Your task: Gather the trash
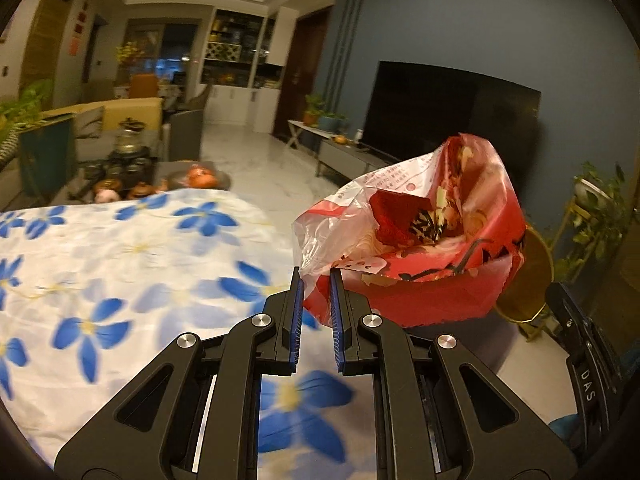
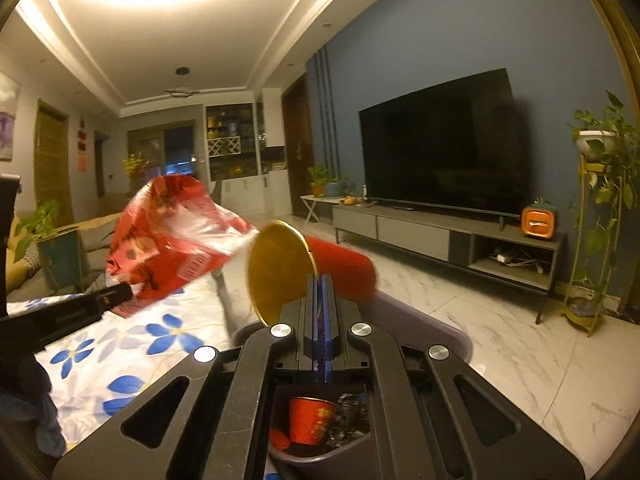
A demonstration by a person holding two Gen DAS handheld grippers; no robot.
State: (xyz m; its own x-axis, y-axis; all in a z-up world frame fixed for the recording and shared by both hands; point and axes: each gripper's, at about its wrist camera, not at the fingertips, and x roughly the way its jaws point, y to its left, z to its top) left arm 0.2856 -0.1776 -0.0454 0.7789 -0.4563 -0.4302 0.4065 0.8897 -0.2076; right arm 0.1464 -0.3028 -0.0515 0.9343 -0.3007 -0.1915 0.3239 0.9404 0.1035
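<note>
The left gripper (image 1: 316, 276) is pinching a red plastic wrapper (image 1: 420, 232) at its tips, lifted beside the flowered tablecloth (image 1: 120, 272). The right gripper (image 2: 321, 280) is clamping fully onto a red-and-gold tube (image 2: 304, 264), pointing level above the grey bin (image 2: 424, 322).

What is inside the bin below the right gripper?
In the bin a red paper cup and dark scraps show; the right gripper covers the rest.

The bin (image 2: 452, 332) is mostly hidden behind the right hand-held gripper (image 2: 322, 280); its contents are blurred.

Blue wall (image 2: 440, 40), dark television (image 2: 436, 152)
</note>
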